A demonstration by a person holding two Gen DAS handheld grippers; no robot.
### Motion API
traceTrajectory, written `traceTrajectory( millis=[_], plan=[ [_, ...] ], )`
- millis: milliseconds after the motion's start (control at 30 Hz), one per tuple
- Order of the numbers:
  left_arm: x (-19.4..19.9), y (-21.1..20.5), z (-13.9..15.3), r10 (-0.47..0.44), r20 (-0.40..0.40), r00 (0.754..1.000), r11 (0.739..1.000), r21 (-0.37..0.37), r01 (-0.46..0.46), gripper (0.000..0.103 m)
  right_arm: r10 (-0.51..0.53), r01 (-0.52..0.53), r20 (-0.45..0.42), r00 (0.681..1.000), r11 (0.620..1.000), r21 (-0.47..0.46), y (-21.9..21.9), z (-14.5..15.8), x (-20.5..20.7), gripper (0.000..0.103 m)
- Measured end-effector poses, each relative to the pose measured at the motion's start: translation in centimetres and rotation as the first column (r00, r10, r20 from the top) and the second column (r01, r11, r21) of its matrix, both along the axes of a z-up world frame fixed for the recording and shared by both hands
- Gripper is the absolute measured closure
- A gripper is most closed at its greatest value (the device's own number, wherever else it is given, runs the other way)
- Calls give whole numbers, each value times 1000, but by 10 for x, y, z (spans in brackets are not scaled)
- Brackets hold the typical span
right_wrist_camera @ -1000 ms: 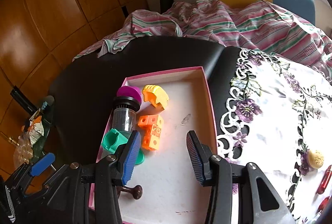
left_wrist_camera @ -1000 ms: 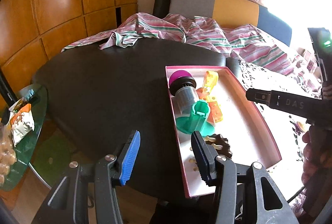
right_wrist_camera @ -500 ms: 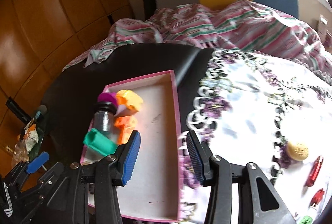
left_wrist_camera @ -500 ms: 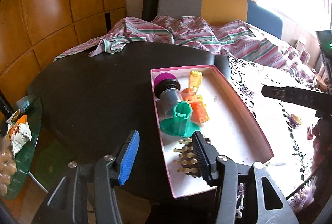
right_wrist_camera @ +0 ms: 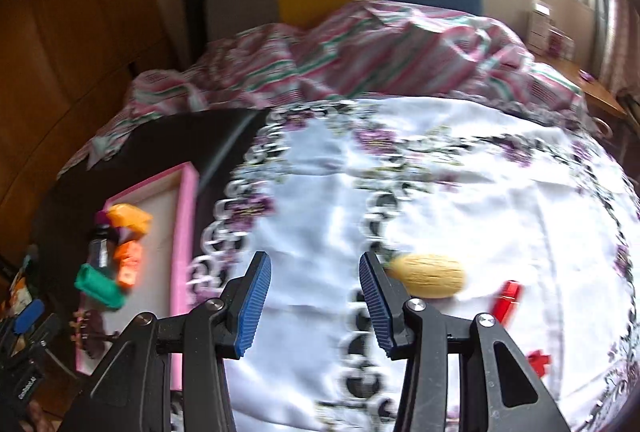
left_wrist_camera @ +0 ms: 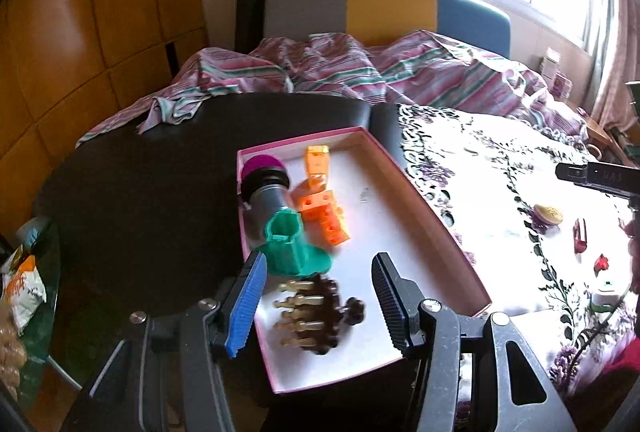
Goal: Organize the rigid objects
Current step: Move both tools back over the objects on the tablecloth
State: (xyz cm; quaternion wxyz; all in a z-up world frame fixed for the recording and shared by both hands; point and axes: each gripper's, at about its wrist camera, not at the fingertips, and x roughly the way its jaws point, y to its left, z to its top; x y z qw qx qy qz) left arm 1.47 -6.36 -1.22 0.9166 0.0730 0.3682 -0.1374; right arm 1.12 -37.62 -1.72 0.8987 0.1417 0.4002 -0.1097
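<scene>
Spread over the right half of the table: a white floral tablecloth [right_wrist_camera: 460,192], printed with purple flowers and a chain border. On the bare dark tabletop [left_wrist_camera: 152,192] just left of it: a shallow pink-rimmed box [left_wrist_camera: 440,228], white inside, already holding sorted pieces.

In the box, biggest first: a grey cylinder with a purple cap [left_wrist_camera: 266,184] lying on its side, a green flanged tube [left_wrist_camera: 292,248] leaning against it, orange blocks [left_wrist_camera: 324,212] beside those, and a dark brown piece with pale pegs [left_wrist_camera: 316,312] at the near end.

Loose on the cloth, well apart from the box: a pale yellow oval [right_wrist_camera: 428,276], textured and smooth-edged, then a small red piece [right_wrist_camera: 506,300], smaller again.

Left gripper [left_wrist_camera: 316,304] hovering over the box's near end, jaws apart, nothing pressed between them. Right gripper [right_wrist_camera: 316,304] over the cloth, jaws apart and empty, the oval just beside its right finger.

Likely next: closing on the oval. Risks: rounded sides slipping out of a partial pinch; fingers dragging low and bunching the cloth, scattering the red piece; heavy blur here hinting at a fast, overshooting approach.
</scene>
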Motion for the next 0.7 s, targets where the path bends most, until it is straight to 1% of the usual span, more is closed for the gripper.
traceTrajectory(
  millis=[167,333,400,467,533,567,633,700],
  plan=[
    [-2,-15,0,-37,-1,999,999,11,37,47,-102,102,2,995,995,10,-43,-1,-17,56],
    [-3,-28,0,-66,-2,998,998,23,66,45,-206,206,10,979,979,8,-82,-8,-29,56],
    [-4,-34,0,-78,-2,997,996,29,78,44,-255,255,13,967,967,6,-97,-15,-36,56],
    [-5,-40,-1,-94,-2,996,995,37,94,44,-320,319,14,947,947,33,-111,-26,-45,56],
    [-5,-48,-1,-110,-3,994,993,45,110,44,-373,375,-45,927,924,79,-127,-38,-49,56],
    [-5,-51,-2,-119,-5,993,992,44,119,44,-387,389,-37,921,916,101,-132,-38,-52,56],
    [-4,-60,-3,-139,-15,990,989,44,140,44,-414,414,-21,910,903,117,-139,-36,-58,56],
    [-3,-69,-4,-160,-26,987,986,40,161,44,-434,434,-25,900,891,136,-142,-36,-62,56]
  ],
)
